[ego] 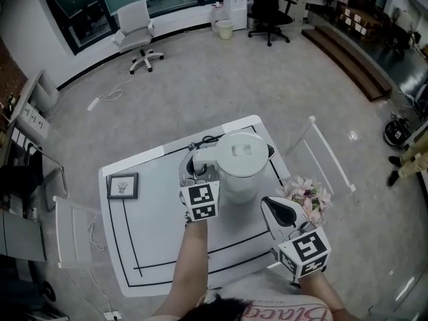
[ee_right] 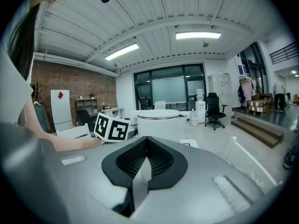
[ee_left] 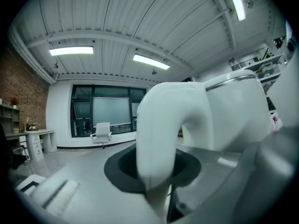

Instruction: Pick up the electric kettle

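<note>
Pinching kettle (ego: pixel 242 162) by its handle (ee_left: pixel 159 125): left tongs (ego: pixel 194 172) | right tongs (ego: pixel 271 206): pressed together, empty, near right | kettle: far side of desk (ego: pixel 154 246)

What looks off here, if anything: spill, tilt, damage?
Nothing stands out. The electric kettle stands upright, lid shut, no spill visible on the table. The left gripper is clamped on its handle; the right gripper is shut, empty, beside the flowers.

White table (ego: pixel 160 236) with picture frame (ego: pixel 122 185)

One electric kettle (ego: pixel 242 162), one framed picture (ego: pixel 123 185), one flower bunch (ego: pixel 309 194), and two office chairs: white chair (ego: pixel 136 33), black chair (ego: pixel 269 9).
</note>
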The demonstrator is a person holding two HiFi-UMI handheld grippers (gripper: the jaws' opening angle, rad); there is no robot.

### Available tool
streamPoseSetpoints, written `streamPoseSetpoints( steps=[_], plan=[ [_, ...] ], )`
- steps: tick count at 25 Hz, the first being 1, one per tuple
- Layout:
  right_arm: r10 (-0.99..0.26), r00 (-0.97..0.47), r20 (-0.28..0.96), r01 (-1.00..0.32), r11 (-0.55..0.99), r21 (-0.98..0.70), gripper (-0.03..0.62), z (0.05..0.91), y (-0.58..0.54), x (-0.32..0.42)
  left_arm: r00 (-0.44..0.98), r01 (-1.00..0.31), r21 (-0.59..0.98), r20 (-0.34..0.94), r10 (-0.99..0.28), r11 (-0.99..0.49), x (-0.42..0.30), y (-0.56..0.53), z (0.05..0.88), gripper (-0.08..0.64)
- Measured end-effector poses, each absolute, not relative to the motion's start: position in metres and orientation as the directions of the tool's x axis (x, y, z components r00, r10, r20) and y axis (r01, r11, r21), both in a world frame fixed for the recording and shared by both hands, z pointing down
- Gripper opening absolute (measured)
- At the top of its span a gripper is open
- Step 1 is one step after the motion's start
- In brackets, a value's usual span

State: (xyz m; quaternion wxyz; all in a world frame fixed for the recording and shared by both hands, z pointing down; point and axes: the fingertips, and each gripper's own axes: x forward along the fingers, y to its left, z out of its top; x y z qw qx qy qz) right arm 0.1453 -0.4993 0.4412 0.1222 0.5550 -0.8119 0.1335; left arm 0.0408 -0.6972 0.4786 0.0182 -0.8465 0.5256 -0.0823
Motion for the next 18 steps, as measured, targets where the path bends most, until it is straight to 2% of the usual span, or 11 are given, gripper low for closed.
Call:
streamPoseSetpoints(
  steps=[7, 14, 18],
  plan=[
    [-0.873, -0.364, 0.326, -0.930, 0.362, -0.069, 0.026, 0.431, -0.493, 0.142, 0.425, -0.901, -0.058, 0.086, -0.901, -0.430, 0.031, -0.689, 0.445, 0.080],
    [-0.897, -0.350, 0.270, -0.936, 0.347, -0.059, 0.026, 0.413, -0.489, 0.144, 0.410, -0.900, -0.138, 0.052, -0.910, -0.413, 0.026, -0.675, 0.379, 0.084],
    [-0.912, -0.337, 0.234, -0.941, 0.335, -0.053, 0.025, 0.405, -0.482, 0.146, 0.389, -0.913, -0.116, 0.043, -0.920, -0.392, 0.017, -0.658, 0.354, 0.084]
  ],
)
